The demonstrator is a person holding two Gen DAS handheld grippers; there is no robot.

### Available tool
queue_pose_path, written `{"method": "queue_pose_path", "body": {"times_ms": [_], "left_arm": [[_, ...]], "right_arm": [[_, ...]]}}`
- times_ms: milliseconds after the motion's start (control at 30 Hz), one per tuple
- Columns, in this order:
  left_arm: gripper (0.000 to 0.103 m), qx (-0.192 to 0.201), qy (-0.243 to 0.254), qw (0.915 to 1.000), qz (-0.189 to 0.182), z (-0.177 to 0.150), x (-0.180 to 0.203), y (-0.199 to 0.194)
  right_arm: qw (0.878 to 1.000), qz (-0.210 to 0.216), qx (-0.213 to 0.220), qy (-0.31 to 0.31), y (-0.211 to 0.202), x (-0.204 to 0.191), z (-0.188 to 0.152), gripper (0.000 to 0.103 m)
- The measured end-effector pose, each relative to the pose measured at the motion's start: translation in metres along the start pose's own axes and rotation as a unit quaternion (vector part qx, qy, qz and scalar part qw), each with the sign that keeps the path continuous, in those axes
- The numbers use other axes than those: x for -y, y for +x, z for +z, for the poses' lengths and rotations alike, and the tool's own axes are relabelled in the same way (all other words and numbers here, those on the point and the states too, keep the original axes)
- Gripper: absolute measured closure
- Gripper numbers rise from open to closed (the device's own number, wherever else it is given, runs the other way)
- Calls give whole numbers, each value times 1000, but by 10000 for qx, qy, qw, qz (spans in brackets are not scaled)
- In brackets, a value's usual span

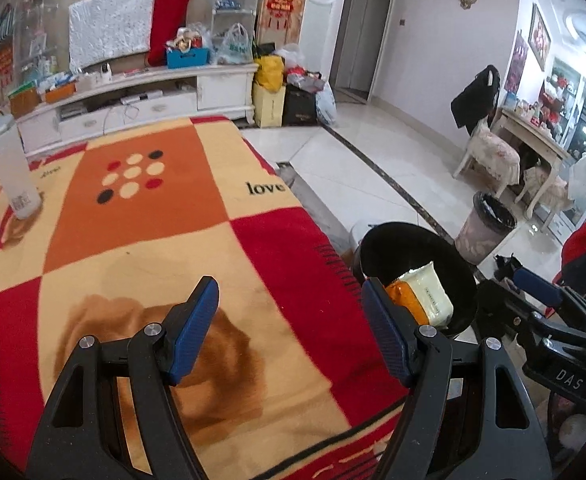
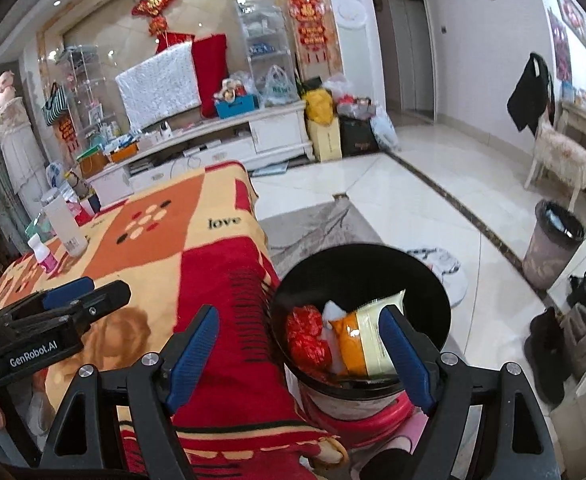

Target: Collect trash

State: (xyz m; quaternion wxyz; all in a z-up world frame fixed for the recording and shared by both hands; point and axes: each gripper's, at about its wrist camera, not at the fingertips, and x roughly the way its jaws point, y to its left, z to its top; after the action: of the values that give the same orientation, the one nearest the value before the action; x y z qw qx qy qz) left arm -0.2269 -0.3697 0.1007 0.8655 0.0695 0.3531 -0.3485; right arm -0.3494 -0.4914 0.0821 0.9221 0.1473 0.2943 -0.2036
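Observation:
A bin lined with a black bag (image 2: 357, 250) stands just off the right edge of the blanket-covered table (image 2: 221, 272). Inside it lie a crumpled red wrapper (image 2: 307, 336), a bit of white tissue (image 2: 333, 309) and an orange-and-cream snack packet (image 2: 367, 334). My right gripper (image 2: 299, 312) is open and empty, straddling the table edge and the bin's near rim. My left gripper (image 1: 289, 284) is open and empty above the blanket (image 1: 153, 264); the bin (image 1: 413, 230) and packet (image 1: 431, 292) sit to its right. Each view catches the other gripper: right gripper (image 1: 535, 286), left gripper (image 2: 71, 294).
A tall translucent bottle (image 1: 15, 172) and a small pink-labelled bottle (image 2: 45, 256) stand at the table's far left. A second lined bin (image 2: 553, 248) is on the tiled floor to the right, near chairs (image 1: 493, 156). Boots (image 2: 565, 340) sit by the near right.

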Motion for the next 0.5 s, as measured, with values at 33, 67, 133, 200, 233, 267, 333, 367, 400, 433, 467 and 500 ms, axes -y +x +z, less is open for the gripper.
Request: {"method": "queue_pose_path", "body": {"times_ms": [33, 67, 133, 200, 233, 267, 333, 367, 400, 433, 467, 500], "left_arm": [[30, 65, 13, 10000, 18, 0, 0, -5], [30, 136, 28, 9999, 24, 0, 0, -9], [30, 260, 59, 9996, 37, 0, -1, -18], [30, 367, 112, 9993, 20, 0, -1, -27], [30, 415, 143, 9990, 14, -1, -1, -31], [30, 460, 162, 9988, 19, -1, -1, -35], [30, 564, 191, 9982, 17, -3, -1, -42], [30, 604, 200, 9980, 7, -4, -1, -44], [30, 640, 191, 9978, -2, -4, -2, -47], [30, 675, 173, 9976, -24, -5, -3, -49], [30, 698, 163, 9974, -34, -5, -4, -50], [30, 724, 158, 9972, -41, -5, -5, -51]], "right_arm": [[10000, -22, 59, 3, -3, -2, 1, 23], [9999, -33, 126, 14, -7, -4, 1, 23], [9997, -71, 244, 40, -12, -7, 3, 23], [9994, -108, 316, 49, -16, -10, 4, 22], [9993, -123, 337, 51, -18, -11, 4, 22], [9992, -138, 368, 53, -21, -12, 4, 22], [9989, -173, 441, 51, -26, -14, 5, 22], [9987, -178, 477, 47, -28, -16, 5, 22], [9986, -172, 507, 40, -29, -17, 5, 22], [9984, -171, 534, 31, -31, -18, 4, 22], [9983, -177, 546, 23, -32, -20, 4, 22], [9984, -176, 545, 20, -33, -21, 3, 22]]}}
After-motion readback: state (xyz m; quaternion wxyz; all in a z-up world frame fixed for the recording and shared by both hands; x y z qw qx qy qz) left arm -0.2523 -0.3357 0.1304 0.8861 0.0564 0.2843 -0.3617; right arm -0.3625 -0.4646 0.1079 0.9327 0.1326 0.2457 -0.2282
